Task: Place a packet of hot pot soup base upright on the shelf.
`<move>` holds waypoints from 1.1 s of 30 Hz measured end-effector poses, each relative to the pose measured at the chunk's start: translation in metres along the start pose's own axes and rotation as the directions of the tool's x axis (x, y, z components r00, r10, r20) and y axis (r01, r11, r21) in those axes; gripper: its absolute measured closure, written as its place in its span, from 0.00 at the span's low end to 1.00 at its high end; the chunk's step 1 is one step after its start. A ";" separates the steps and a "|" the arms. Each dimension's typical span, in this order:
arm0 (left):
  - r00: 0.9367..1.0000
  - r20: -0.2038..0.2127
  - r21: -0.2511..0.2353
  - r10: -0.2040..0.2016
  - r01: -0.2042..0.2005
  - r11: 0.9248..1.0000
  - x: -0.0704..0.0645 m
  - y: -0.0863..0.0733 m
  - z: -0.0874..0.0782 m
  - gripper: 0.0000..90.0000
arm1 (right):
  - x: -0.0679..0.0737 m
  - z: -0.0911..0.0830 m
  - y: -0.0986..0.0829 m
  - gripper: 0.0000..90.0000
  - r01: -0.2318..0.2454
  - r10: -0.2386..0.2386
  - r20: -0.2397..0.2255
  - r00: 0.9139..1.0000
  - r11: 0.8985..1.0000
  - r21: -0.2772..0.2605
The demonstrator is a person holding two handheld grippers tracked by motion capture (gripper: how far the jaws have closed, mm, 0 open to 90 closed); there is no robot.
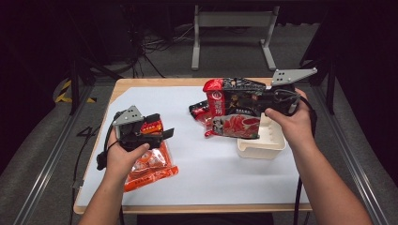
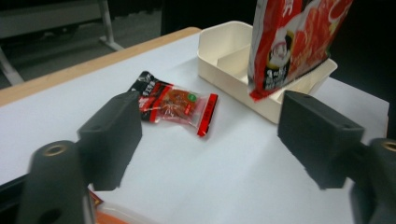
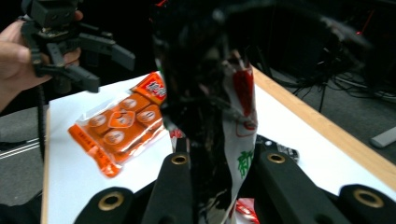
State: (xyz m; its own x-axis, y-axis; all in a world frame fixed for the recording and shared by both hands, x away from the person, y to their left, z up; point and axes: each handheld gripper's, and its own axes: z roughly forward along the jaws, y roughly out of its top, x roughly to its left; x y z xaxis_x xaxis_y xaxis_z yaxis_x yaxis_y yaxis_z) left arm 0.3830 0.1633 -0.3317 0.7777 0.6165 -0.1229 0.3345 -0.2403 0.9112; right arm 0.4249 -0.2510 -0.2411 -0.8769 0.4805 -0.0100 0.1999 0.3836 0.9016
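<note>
High view: right tool (image 1: 263, 101) grips a red-and-black snack bag (image 1: 234, 115), lifted over the white divided tray (image 1: 263, 145); left tool (image 1: 159, 133) hovers above an orange packet (image 1: 150, 166) on the surface (image 1: 211, 173).

Left gripper view: jaws spread wide, empty; small red sachet (image 2: 175, 102) lies beside the tray (image 2: 219, 51).

Right gripper view: jaws pinch the bag (image 3: 210, 116); orange packet (image 3: 116, 126) lies beyond.

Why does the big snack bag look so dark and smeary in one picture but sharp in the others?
In the right gripper view the red and black bag sits too near the lens, blurred and shadowed; the high view shows it evenly lit; the left gripper view catches its lower part crisply.
</note>
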 end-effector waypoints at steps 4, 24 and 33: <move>1.000 -0.012 -0.002 -0.023 0.023 1.000 0.004 -0.002 0.000 0.18 | -0.009 -0.003 0.001 0.90 -0.003 0.003 0.020 1.000 1.000 -0.010; 0.997 -0.061 -0.012 -0.039 0.039 0.999 0.012 -0.008 -0.005 0.05 | -0.063 -0.016 -0.004 0.91 0.019 -0.008 0.137 0.991 0.996 -0.082; 0.997 -0.060 -0.013 -0.052 0.051 0.999 0.014 -0.009 -0.008 0.05 | -0.079 -0.016 -0.008 0.90 0.031 -0.015 0.189 0.982 0.996 -0.082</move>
State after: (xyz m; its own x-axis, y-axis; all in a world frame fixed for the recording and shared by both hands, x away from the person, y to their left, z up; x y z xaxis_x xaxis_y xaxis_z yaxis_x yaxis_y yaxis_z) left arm 0.3870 0.1797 -0.3383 0.7259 0.6720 -0.1465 0.3670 -0.1984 0.9088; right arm 0.4859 -0.3052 -0.2404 -0.7812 0.6153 -0.1054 0.1357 0.3321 0.9334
